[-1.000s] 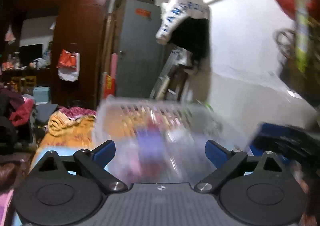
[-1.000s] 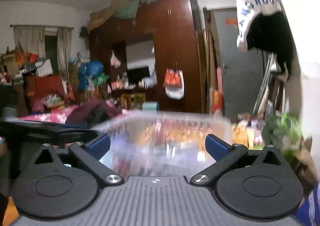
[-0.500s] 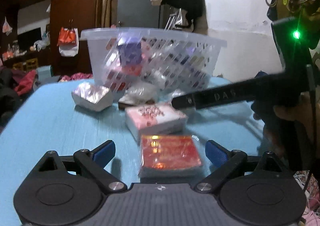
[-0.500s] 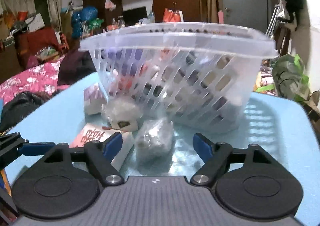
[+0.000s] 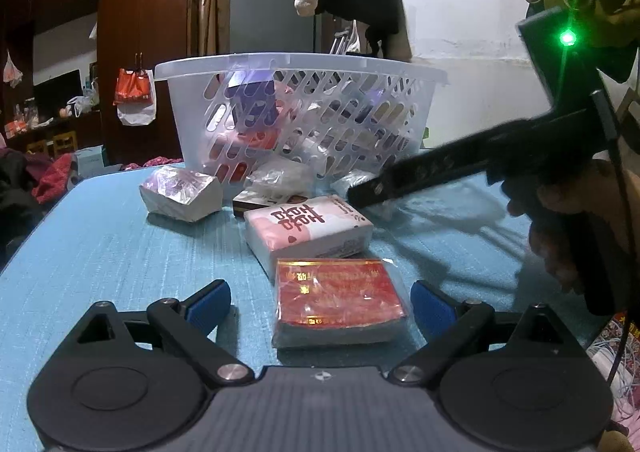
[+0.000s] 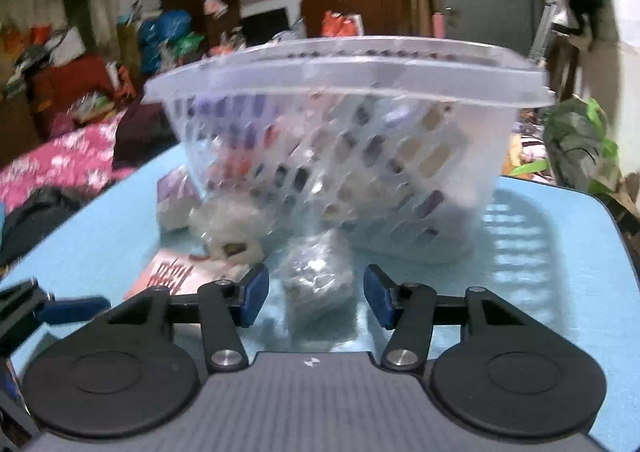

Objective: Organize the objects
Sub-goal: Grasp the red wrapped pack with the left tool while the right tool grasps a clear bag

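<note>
Right tool [image 6: 316,302] narrowed around one wrapped packet [image 6: 318,280]; one basket [image 6: 344,72].

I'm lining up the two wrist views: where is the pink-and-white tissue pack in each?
Left wrist: pink-and-white tissue pack lies centre, beyond the red packet.
Right wrist: only its corner shows, lower left, beside the left finger.
Shared landmark: the white slotted basket.

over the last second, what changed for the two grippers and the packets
Both grippers dropped from room level to the table. The right gripper narrowed its open jaws around the clear-wrapped packet; nothing is gripped yet. The left gripper stays wide open at the red packet. Basket and packets stayed put.
</note>
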Demonstrator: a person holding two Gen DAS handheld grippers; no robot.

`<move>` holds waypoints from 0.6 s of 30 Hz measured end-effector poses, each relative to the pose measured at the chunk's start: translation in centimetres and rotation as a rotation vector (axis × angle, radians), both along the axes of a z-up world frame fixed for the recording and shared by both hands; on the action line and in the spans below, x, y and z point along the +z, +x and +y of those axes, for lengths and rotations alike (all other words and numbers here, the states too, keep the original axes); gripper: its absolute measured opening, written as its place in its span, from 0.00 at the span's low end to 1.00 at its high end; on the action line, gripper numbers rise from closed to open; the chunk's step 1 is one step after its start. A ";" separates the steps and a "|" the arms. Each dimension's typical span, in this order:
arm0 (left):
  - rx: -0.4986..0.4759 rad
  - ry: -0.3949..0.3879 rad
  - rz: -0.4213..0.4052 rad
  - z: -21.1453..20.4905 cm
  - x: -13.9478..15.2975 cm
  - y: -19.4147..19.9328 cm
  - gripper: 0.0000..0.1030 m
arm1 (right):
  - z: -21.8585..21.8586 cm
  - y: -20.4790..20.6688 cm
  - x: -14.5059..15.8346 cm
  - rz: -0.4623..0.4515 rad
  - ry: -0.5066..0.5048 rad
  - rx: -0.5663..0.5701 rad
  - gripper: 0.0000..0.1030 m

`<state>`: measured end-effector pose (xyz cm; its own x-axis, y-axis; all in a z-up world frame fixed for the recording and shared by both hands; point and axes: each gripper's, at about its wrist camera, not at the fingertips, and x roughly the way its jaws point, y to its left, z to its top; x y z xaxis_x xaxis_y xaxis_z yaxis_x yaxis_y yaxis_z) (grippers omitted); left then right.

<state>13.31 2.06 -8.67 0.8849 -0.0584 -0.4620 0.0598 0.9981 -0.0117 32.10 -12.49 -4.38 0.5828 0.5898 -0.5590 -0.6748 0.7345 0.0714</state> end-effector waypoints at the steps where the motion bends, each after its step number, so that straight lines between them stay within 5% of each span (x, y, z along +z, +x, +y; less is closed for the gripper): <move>1: 0.002 -0.001 -0.001 0.0 0.0 0.0 0.95 | 0.4 -0.1 -0.2 -0.006 -0.026 0.010 0.55; 3: 0.014 -0.015 -0.021 0.3 0.0 -0.2 0.81 | 0.8 0.0 -0.5 -0.010 -0.032 0.004 0.44; 4: 0.012 -0.027 -0.034 0.5 0.1 -0.4 0.64 | 0.5 0.0 -0.5 -0.005 -0.017 0.001 0.44; 18: 0.025 -0.055 -0.126 2.7 0.5 -1.4 0.63 | -5.1 -3.7 -0.3 -0.045 0.163 -0.057 0.44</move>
<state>11.87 4.76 -8.19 0.9374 -0.0578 -0.3434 0.0393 0.9974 -0.0606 28.39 -17.58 -4.65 0.6401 0.6358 -0.4313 -0.6377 0.7528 0.1632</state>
